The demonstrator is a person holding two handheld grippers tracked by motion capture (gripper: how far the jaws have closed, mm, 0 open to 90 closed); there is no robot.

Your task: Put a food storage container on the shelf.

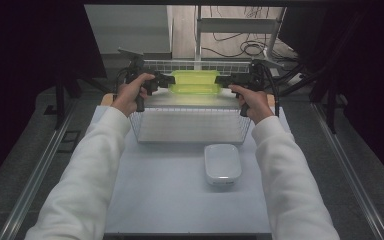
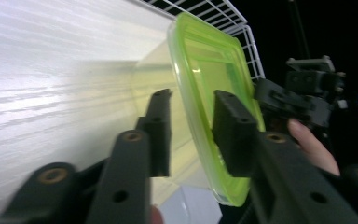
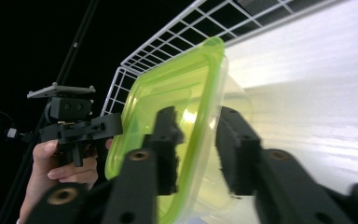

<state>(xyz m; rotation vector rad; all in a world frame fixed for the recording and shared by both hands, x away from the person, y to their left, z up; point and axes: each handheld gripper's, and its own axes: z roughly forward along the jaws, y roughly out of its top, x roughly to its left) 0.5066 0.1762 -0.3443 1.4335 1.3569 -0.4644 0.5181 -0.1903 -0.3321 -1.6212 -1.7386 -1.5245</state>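
A pale table [image 1: 180, 200] fills the middle of the high view, with grey floor and metal rails on both sides, dark curtains to left and right, and cables on the floor beyond the far edge. On the table stands a white wire basket [image 1: 190, 131], and nearer the person lies a white lidded box [image 1: 222, 164]. A green lidded tub [image 1: 196, 82] sits over the far part of the basket, between the two tools. The left tool [image 1: 166, 80] meets the tub's left end and the right tool [image 1: 223, 81] its right end, each in a hand with a white sleeve. From above, the jaw gaps are too small to judge. The left gripper view shows its tool [image 2: 193, 128] partly open, the tub's [image 2: 209, 70] green rim in the gap between the black jaws and a sliver of space on each side; the pads do not press. It also shows the basket's [image 2: 242, 35] wire wall and the other tool farther off. The right gripper view shows its tool [image 3: 198, 149] partly open as well, the lid's edge and clear wall of the tub [image 3: 177, 98] between loose jaws, with the wire grid [image 3: 168, 42] behind.
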